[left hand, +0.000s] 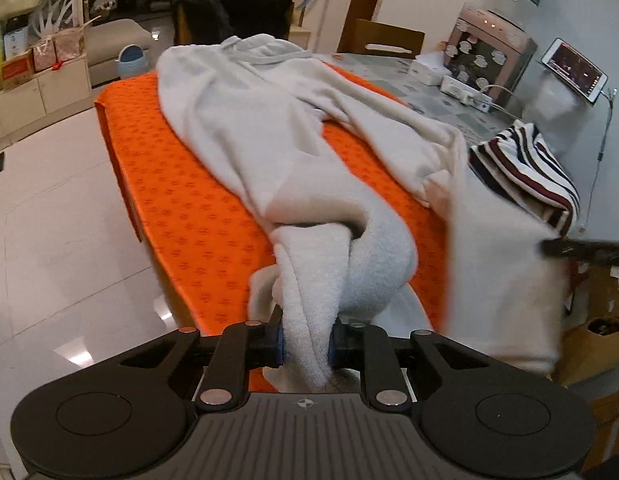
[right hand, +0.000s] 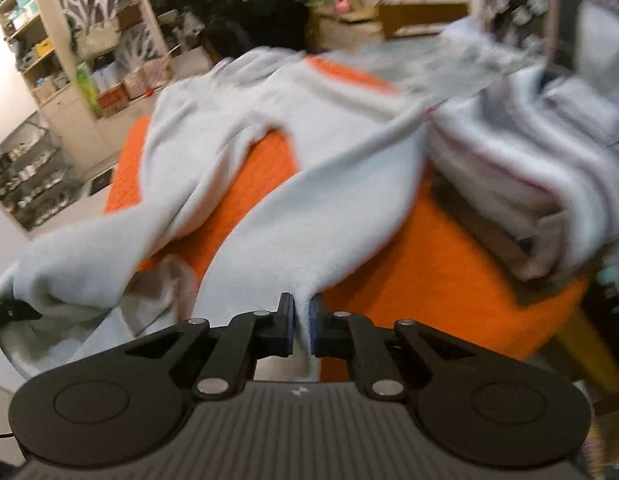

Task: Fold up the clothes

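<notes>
tabletop orange, grey trousers spread across it | striped top at right edge | I've left gripper clamped on one bunched hem, right gripper pinching the other | lift both evenly, keep legs aligned

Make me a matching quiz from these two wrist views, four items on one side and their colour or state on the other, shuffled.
Column one:
1. left gripper
2. mat
3. folded garment
4. tablet

Column two:
A. striped
B. screen lit, propped against the wall
C. orange
D. shut on a bunched leg of the grey sweatpants

Pairs: 1-D, 2-C, 3-A, 4-B
</notes>
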Demonstrator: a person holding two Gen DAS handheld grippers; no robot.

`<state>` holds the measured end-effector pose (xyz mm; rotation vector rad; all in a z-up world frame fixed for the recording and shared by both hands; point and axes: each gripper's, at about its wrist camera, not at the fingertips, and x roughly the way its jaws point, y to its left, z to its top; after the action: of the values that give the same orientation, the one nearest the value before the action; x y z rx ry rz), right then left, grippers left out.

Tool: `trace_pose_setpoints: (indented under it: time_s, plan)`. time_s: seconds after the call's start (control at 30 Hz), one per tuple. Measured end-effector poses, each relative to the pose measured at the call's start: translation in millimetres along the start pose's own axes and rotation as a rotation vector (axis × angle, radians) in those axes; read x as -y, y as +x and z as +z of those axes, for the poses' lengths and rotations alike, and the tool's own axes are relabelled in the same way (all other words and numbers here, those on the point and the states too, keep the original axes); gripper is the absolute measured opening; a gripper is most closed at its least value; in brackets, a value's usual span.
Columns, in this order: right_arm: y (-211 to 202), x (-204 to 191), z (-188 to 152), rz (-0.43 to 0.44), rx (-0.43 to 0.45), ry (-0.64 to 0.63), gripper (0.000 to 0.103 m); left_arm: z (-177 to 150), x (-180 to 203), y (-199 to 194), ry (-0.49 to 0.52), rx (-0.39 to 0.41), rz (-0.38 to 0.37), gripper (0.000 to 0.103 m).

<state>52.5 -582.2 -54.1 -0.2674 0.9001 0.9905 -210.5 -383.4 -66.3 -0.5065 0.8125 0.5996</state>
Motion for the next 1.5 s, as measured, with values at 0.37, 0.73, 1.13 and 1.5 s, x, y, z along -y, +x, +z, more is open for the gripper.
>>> trace_pose_setpoints:
  time_s: [0.37,0.73,1.13,1.5]
  plan:
    - [-31,136,-18,-0.116,-0.113,-0.196,0.026,-17,55,7,-0.194,0.042,0.104,0.024]
    - [-3,92,-18,0.358,-0.024,-0.338,0.051,-49,85,-9,-0.309,0.108,0.282,0.028]
    - [104,-27,-32,0.72,-0.238,-0.35,0.053,-91,108,-63,-0.377,0.12,0.36,0.04]
    - [82,-17,-43,0.764,-0.216,-0.23,0.009,-121,110,-88,-0.398,0.126,0.349,0.048]
